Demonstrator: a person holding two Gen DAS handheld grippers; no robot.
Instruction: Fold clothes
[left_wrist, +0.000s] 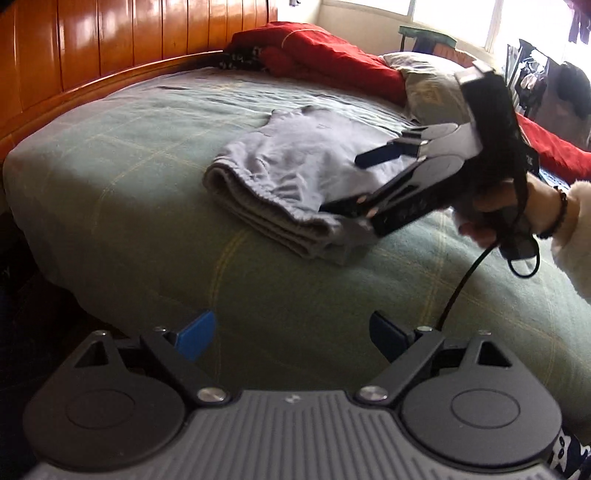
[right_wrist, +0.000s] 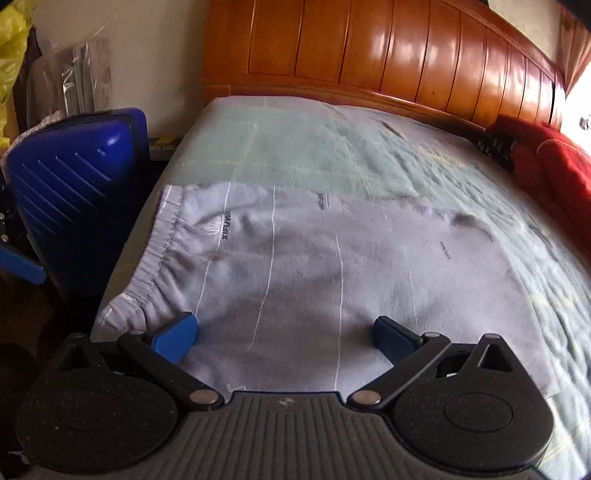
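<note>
Grey trousers (left_wrist: 295, 173), folded into a flat stack, are seen lying on the green bedspread (left_wrist: 147, 177) in the left wrist view, toward the middle of the bed, with the elastic waistband (right_wrist: 162, 254) at the left end. The left gripper (left_wrist: 291, 334) is held with its jaws spread wide and nothing between them; it hangs over bare bedspread at the near edge, well apart from the trousers. The right gripper (right_wrist: 286, 338) is likewise released, jaws wide; in its own view the blue pads (right_wrist: 177, 334) are seen just over the near part of the garment, the cloth lying between and beyond them, ungripped. Whether a pad touches the cloth cannot be told. From the left view the right gripper (left_wrist: 354, 184) is seen above the right end of the stack, held by a hand (left_wrist: 495, 218). A red blanket (left_wrist: 325, 55) is bunched at the far side beside the wooden headboard (right_wrist: 369, 48).
</note>
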